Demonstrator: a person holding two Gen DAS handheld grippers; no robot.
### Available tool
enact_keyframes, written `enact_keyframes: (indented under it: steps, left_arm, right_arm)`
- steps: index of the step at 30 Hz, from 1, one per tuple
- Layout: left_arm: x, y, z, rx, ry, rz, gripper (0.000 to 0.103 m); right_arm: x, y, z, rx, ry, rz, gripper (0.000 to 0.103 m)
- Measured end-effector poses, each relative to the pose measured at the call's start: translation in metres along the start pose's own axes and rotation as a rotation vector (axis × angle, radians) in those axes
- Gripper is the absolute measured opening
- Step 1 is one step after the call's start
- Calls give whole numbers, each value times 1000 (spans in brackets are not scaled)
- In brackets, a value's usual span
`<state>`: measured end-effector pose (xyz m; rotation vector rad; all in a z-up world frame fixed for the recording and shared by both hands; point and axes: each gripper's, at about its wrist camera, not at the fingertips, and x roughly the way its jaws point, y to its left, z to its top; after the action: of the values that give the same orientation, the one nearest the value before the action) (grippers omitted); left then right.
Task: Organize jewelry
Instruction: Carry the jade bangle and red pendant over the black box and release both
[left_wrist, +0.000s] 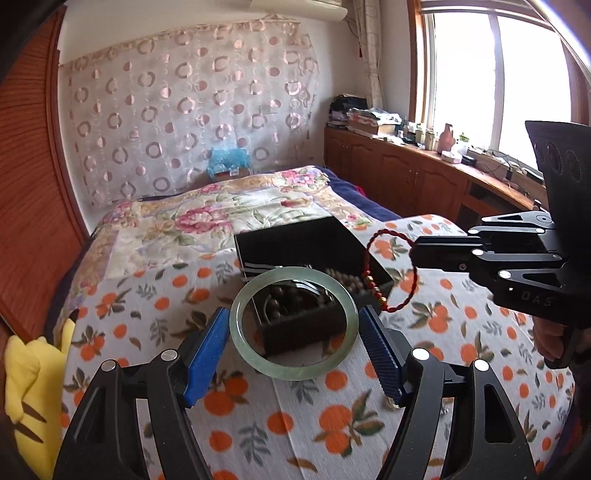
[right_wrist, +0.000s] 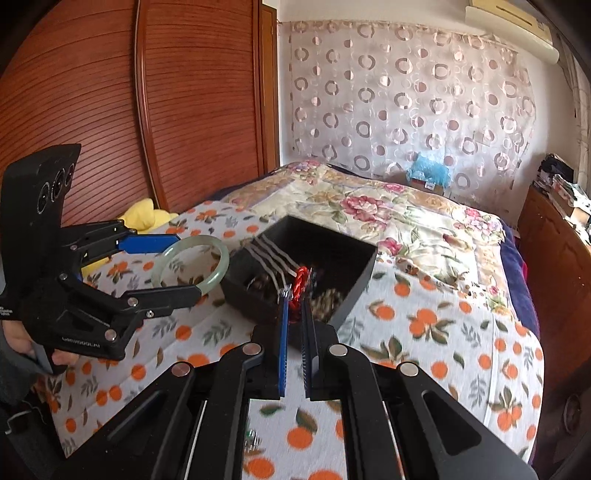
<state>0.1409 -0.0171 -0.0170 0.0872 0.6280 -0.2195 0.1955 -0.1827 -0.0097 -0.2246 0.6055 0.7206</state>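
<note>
My left gripper (left_wrist: 293, 317) is shut on a pale green jade bangle (left_wrist: 255, 352), held by its sides above the near corner of the black jewelry box (left_wrist: 295, 240). The bangle also shows in the right wrist view (right_wrist: 221, 266), left of the box (right_wrist: 354, 273). My right gripper (right_wrist: 294, 291) is shut on a red braided cord bracelet (right_wrist: 300, 280) with small gold beads, held over the box. In the left wrist view the red bracelet (left_wrist: 404, 299) hangs from the right gripper (left_wrist: 413, 254) at the box's right edge. Brown bead strings (left_wrist: 343, 280) lie inside the box.
The box sits on a white cloth with orange fruit print (left_wrist: 332, 424) over a floral bedspread (left_wrist: 207, 210). A yellow plush toy (left_wrist: 29, 387) lies at the left edge. A wooden cabinet with clutter (left_wrist: 424, 166) runs under the window.
</note>
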Motion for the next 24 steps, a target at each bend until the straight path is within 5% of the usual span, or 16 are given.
enact_keyframes:
  steps: [9, 12, 24]
  left_arm:
    - [22, 10, 20, 6, 2, 10, 69]
    - [28, 11, 26, 10, 7, 11, 69]
    - [69, 19, 48, 6, 62, -12, 69]
  right_arm:
    - [32, -13, 20, 29, 3, 33, 10]
    - [47, -21, 17, 34, 24, 20, 31]
    - [38, -44, 5, 89, 23, 7, 31]
